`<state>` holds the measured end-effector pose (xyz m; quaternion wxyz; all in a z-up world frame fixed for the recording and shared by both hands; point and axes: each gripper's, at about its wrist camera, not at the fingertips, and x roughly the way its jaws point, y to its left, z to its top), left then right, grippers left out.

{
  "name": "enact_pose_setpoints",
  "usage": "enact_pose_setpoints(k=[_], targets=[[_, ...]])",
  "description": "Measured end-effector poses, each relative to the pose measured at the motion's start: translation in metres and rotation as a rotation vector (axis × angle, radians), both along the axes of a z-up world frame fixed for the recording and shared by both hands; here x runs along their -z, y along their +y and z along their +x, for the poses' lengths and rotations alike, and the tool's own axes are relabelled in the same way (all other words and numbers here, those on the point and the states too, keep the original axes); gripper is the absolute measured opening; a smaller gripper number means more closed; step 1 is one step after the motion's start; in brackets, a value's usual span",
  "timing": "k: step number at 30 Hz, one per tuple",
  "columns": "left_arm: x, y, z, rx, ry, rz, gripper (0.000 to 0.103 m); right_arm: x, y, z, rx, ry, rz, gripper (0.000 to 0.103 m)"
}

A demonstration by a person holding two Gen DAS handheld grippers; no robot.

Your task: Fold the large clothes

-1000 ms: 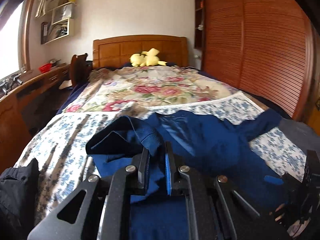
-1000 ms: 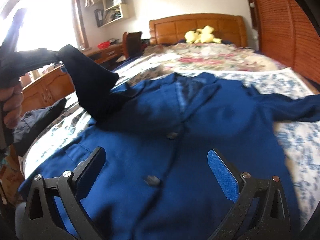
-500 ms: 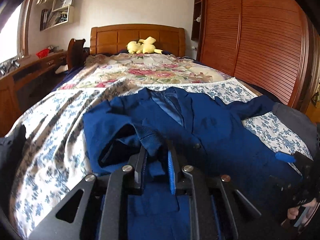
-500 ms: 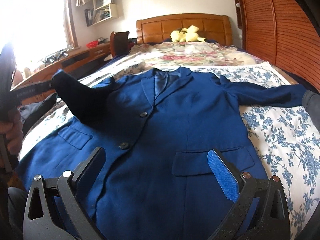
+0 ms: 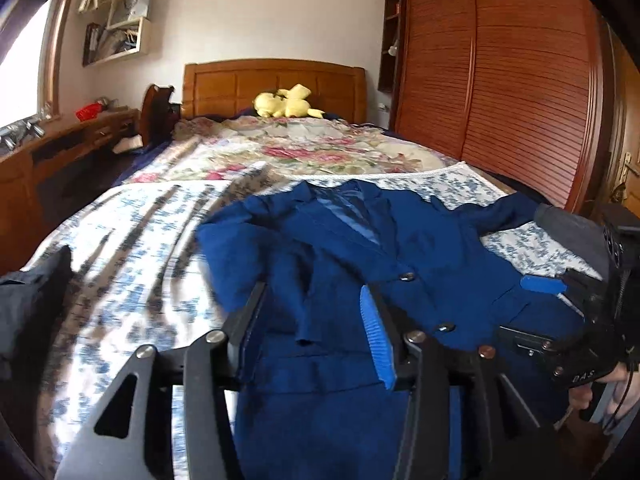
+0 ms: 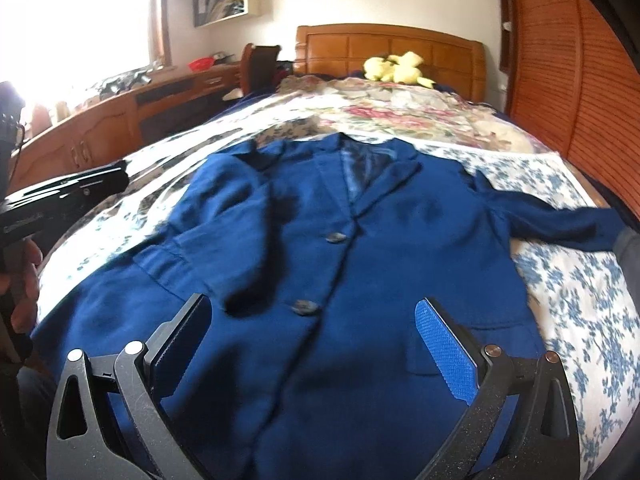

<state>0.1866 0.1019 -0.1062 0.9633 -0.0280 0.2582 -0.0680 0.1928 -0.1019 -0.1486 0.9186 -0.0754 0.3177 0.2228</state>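
A dark blue blazer [image 6: 380, 240] lies face up on the bed, buttons showing. One sleeve [image 6: 248, 248] is folded across its front; the other sleeve [image 6: 560, 220] stretches out to the right. My left gripper [image 5: 312, 304] hovers over the folded sleeve [image 5: 296, 280] with its jaws opening; the cuff lies between the fingers but the pads do not press on it. Low over the blazer's lower front, my right gripper [image 6: 312, 316] stands wide open with nothing held. The left gripper [image 6: 80, 188] also shows at the left edge of the right wrist view.
The bed has a blue-flowered sheet [image 5: 132, 264] and a floral quilt [image 5: 304, 148], with a yellow plush toy [image 5: 286, 104] by the headboard. A wooden wardrobe [image 5: 500, 92] stands right, a desk [image 6: 132, 116] left. Dark clothing [image 5: 28, 304] lies at the bed's left edge.
The left gripper's jaws parted and let go of the sleeve, which now lies flat across the blazer's front. The left hand sank and moved across. The right gripper stays open.
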Motion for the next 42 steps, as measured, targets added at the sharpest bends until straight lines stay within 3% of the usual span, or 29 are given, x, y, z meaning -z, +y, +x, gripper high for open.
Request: enact_pose_setpoints(k=[3,13,26,28,30,31,33,36,42], targets=[[-0.002,0.021,-0.013,-0.028,-0.011,0.000,0.051,-0.001,0.028,0.000,-0.045,-0.008,-0.031,0.103],[0.002,0.069,-0.031,-0.091,-0.013,-0.008,0.052,0.019,0.110,0.026,-0.167,0.031,-0.132,0.100],[0.016,0.079,-0.026,-0.107,0.018,-0.029,0.053,0.075,0.160,0.079,-0.255,0.211,-0.263,0.078],[0.019,0.076,-0.024,-0.102,0.023,-0.022,0.053,0.074,0.159,0.081,-0.256,0.218,-0.248,0.069],[0.021,0.073,-0.023,-0.094,0.027,-0.026,0.053,0.073,0.157,0.081,-0.264,0.216,-0.242,0.045],[0.022,0.071,-0.022,-0.090,0.030,-0.027,0.053,0.073,0.156,0.081,-0.276,0.216,-0.241,0.039],[0.023,0.068,-0.021,-0.081,0.033,-0.025,0.053,0.071,0.156,0.076,-0.297,0.201,-0.244,0.017],[0.026,0.061,-0.019,-0.069,0.035,-0.010,0.053,0.064,0.151,0.072,-0.296,0.173,-0.233,0.008],[0.028,0.050,-0.016,-0.045,0.034,-0.019,0.053,0.019,0.110,0.066,-0.238,0.091,-0.084,0.007]])
